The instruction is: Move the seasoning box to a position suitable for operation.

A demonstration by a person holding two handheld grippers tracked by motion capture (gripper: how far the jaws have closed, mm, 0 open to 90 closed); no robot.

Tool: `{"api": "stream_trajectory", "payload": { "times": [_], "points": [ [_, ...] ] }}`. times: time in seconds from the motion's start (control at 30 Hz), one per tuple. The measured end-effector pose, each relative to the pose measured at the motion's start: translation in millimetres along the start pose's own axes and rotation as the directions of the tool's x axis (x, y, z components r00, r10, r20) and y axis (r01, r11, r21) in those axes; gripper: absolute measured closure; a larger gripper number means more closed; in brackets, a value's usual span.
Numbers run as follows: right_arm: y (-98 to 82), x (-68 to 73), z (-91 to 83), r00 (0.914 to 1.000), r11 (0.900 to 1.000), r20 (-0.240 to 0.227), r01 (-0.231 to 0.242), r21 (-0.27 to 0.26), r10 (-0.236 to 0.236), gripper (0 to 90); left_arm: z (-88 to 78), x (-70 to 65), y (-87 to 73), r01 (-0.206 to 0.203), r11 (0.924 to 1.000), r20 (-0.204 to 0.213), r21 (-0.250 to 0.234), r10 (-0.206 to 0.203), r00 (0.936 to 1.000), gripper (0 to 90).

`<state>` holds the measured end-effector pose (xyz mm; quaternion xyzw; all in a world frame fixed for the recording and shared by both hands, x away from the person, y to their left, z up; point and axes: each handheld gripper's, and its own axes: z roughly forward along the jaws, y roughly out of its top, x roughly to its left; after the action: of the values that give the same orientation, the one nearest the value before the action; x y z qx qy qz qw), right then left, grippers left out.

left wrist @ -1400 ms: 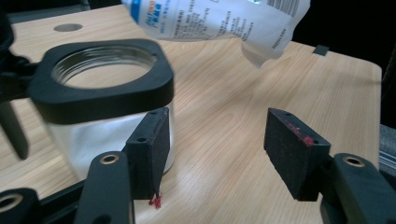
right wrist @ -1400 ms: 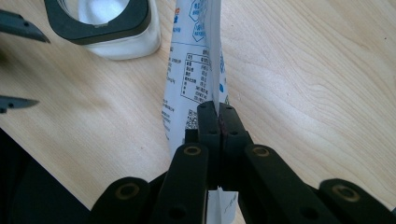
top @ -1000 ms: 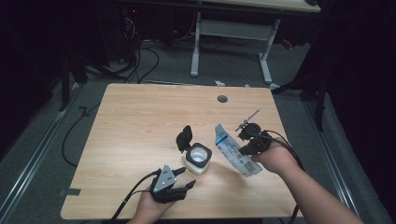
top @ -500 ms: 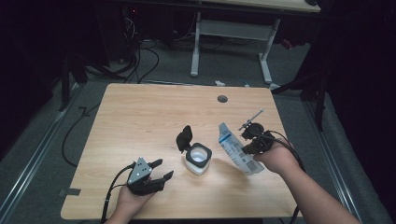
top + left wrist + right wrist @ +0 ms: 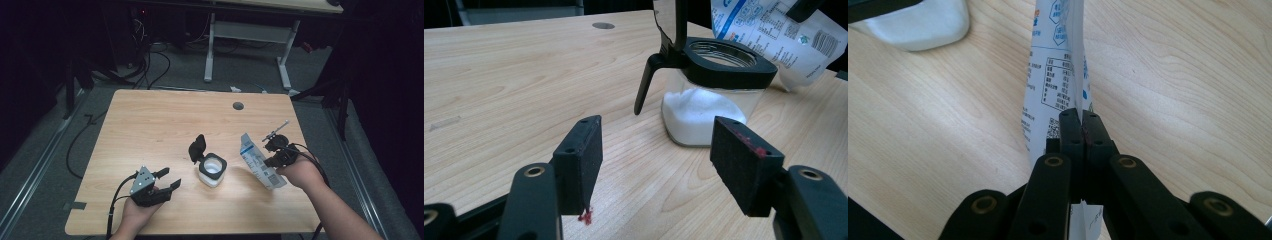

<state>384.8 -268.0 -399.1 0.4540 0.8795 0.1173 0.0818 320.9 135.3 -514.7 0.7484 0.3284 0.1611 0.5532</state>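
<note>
Pouch (image 5: pixel 260 162) pinched in right claw (image 5: pixel 1081 120) — left claw (image 5: pixel 165 179) gapes, empty, near jar (image 5: pixel 212 170).

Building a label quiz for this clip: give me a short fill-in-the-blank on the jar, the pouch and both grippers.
1. The right gripper is shut on the white printed ____.
2. The jar holds a ____ powder and its black lid is flipped open.
3. The fingers of the left gripper are ____, with nothing between them.
4. The jar stands on the ____ table.

Missing words: pouch; white; open; wooden
</note>
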Motion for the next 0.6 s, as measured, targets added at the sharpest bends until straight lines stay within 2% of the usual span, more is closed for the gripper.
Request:
{"api": "stream_trajectory", "payload": {
  "times": [0.17, 0.2, 0.27, 0.37, 0.47, 0.6],
  "points": [
    [-2.1, -3.6, 1.0, 0.9999, 1.000, -0.004, -0.013, -0.026, 0.013, 90.0, -1.9, 2.3, 0.7, 0.003, 1.0000, 0.004, 0.001, -0.003, 1.0000, 38.8],
    [-2.4, -4.0, 0.2, 0.9999, 0.999, -0.009, -0.011, -0.039, 0.011, 90.0, -2.6, 3.3, 0.9, 0.002, 1.0000, 0.005, 0.003, -0.002, 1.0000, 38.8],
    [-4.1, -5.4, -2.1, 0.9992, 0.996, -0.016, -0.037, -0.078, 0.036, 90.0, -4.5, 5.5, 1.3, -0.003, 1.0000, -0.003, 0.002, 0.003, 1.0000, 38.9],
    [-8.8, -8.4, -4.1, 0.9980, 0.988, -0.033, -0.058, -0.145, 0.054, 90.0, -8.0, 9.0, 2.0, -0.007, 1.0000, -0.020, -0.002, 0.007, 0.9998, 38.9],
    [-14.6, -7.5, -3.5, 0.9989, 0.982, -0.006, -0.047, -0.183, 0.046, 90.0, -11.4, 14.9, 1.7, -0.002, 1.0000, -0.032, -0.006, 0.002, 0.9995, 38.9],
    [-23.8, -10.6, -3.4, 0.9970, 0.963, -0.023, -0.077, -0.258, 0.073, 90.0, -14.3, 22.4, 0.2, 0.008, 1.0000, -0.049, 0.001, -0.008, 0.9988, 38.9]
  ]
}}
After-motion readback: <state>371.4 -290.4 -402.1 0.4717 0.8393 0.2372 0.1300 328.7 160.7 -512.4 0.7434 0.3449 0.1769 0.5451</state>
